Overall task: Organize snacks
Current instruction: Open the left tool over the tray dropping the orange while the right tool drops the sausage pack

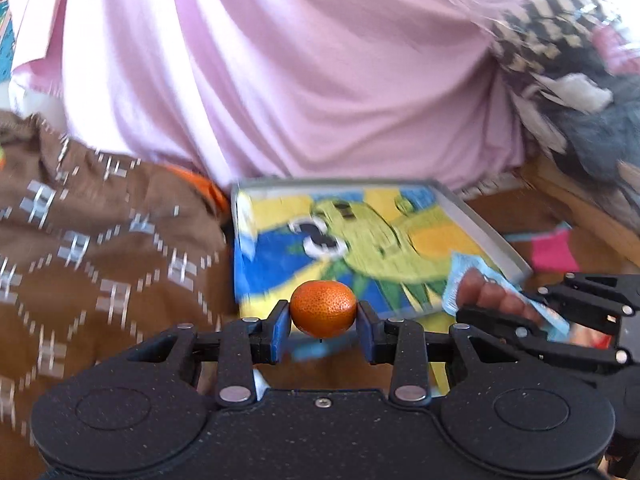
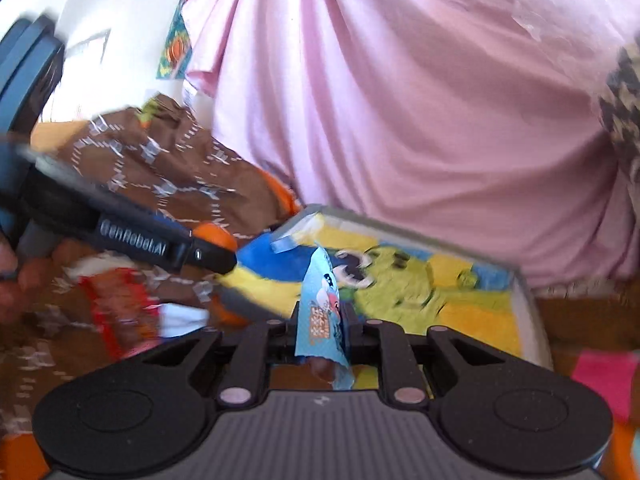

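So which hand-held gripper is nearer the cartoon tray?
About even, I can't pick. The left hand-held gripper, holding the orange, and the right, holding the blue packet, both reach over the tray.

small orange mandarin [image 1: 323, 309] clamped between blue pads, light-blue snack packet [image 2: 323, 312] pinched upright, both above cartoon-printed tray [image 1: 476, 220]

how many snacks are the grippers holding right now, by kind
orange: 1, in the left gripper
blue snack packet: 1, in the right gripper
total: 2
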The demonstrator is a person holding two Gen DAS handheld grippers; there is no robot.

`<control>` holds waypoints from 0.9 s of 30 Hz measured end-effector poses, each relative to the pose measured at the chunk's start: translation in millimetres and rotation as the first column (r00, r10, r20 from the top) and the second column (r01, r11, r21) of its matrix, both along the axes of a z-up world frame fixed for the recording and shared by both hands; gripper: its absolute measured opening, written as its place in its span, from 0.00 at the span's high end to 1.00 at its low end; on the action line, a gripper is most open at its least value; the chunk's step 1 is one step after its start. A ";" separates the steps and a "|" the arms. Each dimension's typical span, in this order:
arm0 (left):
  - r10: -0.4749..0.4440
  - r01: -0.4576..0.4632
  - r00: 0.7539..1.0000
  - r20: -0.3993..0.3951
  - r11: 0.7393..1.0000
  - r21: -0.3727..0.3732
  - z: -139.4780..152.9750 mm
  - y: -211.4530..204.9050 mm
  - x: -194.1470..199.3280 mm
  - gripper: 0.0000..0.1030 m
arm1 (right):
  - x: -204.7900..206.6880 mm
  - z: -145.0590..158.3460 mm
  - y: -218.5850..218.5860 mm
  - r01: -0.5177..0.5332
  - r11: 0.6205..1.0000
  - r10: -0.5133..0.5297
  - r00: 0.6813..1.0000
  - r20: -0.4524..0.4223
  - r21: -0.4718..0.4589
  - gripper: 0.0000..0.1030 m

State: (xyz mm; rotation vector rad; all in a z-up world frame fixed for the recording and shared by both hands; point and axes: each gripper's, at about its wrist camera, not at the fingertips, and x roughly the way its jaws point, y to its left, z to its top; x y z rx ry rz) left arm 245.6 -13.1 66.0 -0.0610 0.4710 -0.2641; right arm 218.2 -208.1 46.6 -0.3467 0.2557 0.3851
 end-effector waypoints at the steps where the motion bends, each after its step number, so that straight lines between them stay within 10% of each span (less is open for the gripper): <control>1: 0.004 -0.004 1.000 0.002 1.000 0.000 2.1 -1.5 10.8 0.64 | 8.8 0.1 0.7 0.002 1.000 -0.001 1.000 0.007 -0.023 0.82; 6: 0.013 -0.012 1.000 -0.018 1.000 0.020 0.0 -16.2 61.8 0.64 | 51.9 -4.5 7.2 0.006 0.993 -0.003 1.000 0.026 -0.114 0.82; 24: -0.007 0.014 0.988 -0.157 0.999 0.043 -33.2 -40.7 115.1 0.63 | 130.0 -33.2 -36.3 0.079 0.986 -0.044 0.974 -0.224 0.149 0.81; 27: 0.003 0.004 0.986 -0.165 0.999 0.041 -34.4 -40.5 116.6 0.63 | 133.6 -35.0 -50.3 0.100 0.978 -0.058 0.973 -0.226 0.181 0.69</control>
